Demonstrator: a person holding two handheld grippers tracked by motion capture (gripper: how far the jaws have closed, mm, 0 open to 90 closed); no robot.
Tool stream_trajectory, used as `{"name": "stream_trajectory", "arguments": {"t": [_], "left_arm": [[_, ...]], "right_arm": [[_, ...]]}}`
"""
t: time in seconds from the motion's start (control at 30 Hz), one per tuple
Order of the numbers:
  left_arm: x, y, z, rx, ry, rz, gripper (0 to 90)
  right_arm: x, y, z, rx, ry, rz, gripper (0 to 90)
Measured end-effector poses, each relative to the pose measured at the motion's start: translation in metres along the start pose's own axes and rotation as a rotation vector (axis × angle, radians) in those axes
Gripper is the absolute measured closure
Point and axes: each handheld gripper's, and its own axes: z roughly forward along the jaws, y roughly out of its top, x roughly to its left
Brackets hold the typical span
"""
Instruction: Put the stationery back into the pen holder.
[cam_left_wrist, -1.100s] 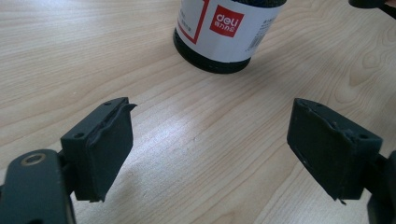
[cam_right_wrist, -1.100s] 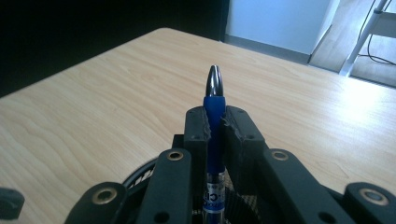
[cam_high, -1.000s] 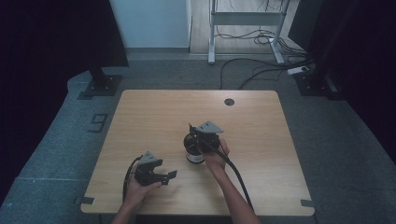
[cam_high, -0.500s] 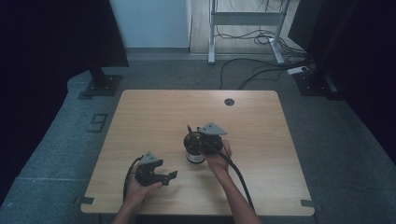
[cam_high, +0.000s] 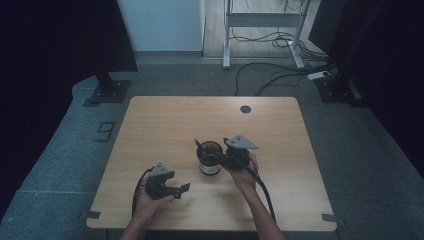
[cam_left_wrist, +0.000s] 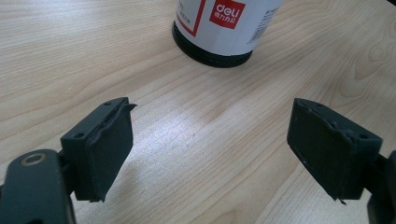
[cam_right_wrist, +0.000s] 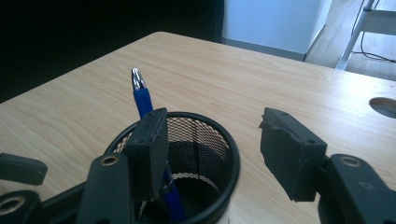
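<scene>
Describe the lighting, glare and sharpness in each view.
High view: dim overall, the room's edges nearly black, the light wooden table evenly lit. Left gripper view: a pale glare patch on the wood between the jaws, and the white-labelled black mesh pen cup is sharp. Right gripper view: the blue pen is crisp, with a dark background at the left.

A light wooden desk with a round cable hole at its far edge carries a black mesh pen holder with a white label, standing upright.
</scene>
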Motion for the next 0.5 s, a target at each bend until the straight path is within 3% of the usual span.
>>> {"name": "stream_trajectory", "arguments": {"t": [0.3, 0.5], "left_arm": [[0.002, -0.001, -0.002, -0.003, 0.008, -0.004, 14.6], [0.005, -0.001, -0.004, -0.006, 0.020, -0.008, 14.7]], "right_arm": [[-0.016, -0.009, -0.025, 0.001, -0.013, 0.008, 38.5], [-0.034, -0.026, -0.047, 0.026, -0.032, 0.031, 38.3]]}}
